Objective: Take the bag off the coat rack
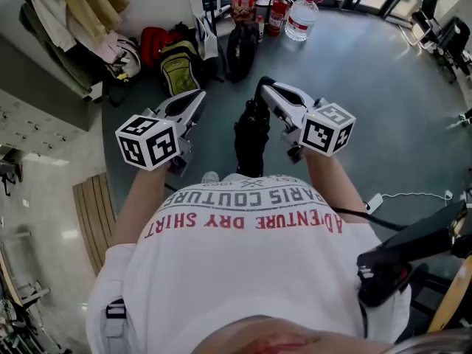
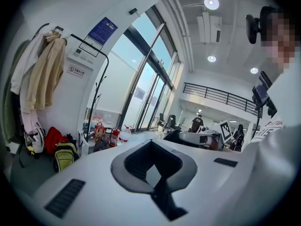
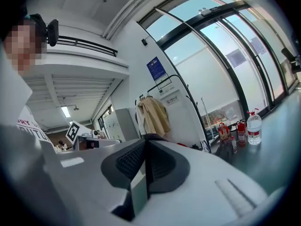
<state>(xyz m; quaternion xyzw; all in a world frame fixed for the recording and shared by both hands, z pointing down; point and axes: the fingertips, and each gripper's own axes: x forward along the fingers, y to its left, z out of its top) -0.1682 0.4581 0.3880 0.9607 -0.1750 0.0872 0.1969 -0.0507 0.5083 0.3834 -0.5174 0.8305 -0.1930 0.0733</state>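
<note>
Grey floor (image 1: 383,87), coat rack (image 2: 56,29) well off to your left: the black bag (image 1: 251,142) hangs upright directly beneath your right tongs (image 1: 264,87), which appear clenched on its top, while your left tongs (image 1: 196,96) are clenched empty just beside it.

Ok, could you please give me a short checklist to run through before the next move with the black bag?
1. Right gripper shut on the bag's strap: ok, the jaws are together with the dark strap at their tips.
2. Black bag clear of the hanging coats: ok, it hangs in front of the person, well apart from them.
3. Left gripper free: ok, the jaws are shut with nothing between them.
4. Bare floor nearby for setting down: ok, the green backpack and the other bags lie further off.
5. Bag's bottom off the floor: cannot tell.
</note>
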